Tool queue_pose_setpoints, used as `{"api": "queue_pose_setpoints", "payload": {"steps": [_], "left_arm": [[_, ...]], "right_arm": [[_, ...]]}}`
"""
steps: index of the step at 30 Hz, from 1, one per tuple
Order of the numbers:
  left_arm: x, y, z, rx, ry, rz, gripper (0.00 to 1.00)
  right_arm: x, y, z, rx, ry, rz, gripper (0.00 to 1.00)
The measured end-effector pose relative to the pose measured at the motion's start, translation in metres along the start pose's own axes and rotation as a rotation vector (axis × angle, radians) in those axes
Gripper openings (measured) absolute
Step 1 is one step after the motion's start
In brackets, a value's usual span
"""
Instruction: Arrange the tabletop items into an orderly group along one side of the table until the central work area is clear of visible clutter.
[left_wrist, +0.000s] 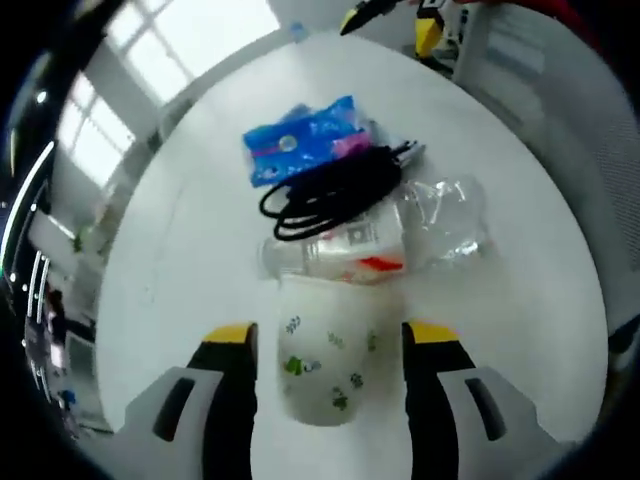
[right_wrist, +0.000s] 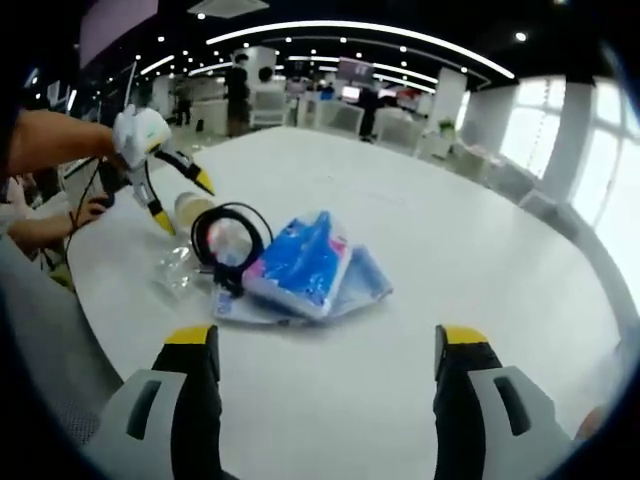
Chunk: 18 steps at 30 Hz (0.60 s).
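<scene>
Left gripper view: left tongs (left_wrist: 330, 345) stand wide open around a white printed cup (left_wrist: 327, 365) on the round white desk (left_wrist: 180, 250), not gripping it. Beyond lie a clear plastic bottle (left_wrist: 400, 240), coiled black cable (left_wrist: 335, 190) and blue tissue pack (left_wrist: 300, 140). Right tongs (right_wrist: 327, 345) hang open, empty. Closing off-centre could tip the cup into the bottle

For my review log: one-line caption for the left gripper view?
Open left gripper straddles a paw-print cup beside a plastic bottle.
</scene>
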<state>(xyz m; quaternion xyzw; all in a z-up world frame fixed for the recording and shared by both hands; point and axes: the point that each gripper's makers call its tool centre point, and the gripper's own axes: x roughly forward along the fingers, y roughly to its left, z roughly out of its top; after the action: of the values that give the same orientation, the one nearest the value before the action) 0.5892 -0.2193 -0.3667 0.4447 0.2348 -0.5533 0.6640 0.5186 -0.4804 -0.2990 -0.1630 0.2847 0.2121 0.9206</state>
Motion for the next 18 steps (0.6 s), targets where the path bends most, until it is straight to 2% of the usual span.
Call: {"api": "queue_pose_setpoints", "payload": {"steps": [9,18], "left_arm": [[0.009,-0.005,0.006,0.072,0.024,-0.058,0.49],[0.013,-0.008,0.007,0.091,0.04,-0.083,0.45]], "right_arm": [[-0.001,-0.002,0.001,0.008,-0.006,-0.006,0.87],[-0.001,-0.002,0.001,0.013,-0.011,-0.006,0.87]]}}
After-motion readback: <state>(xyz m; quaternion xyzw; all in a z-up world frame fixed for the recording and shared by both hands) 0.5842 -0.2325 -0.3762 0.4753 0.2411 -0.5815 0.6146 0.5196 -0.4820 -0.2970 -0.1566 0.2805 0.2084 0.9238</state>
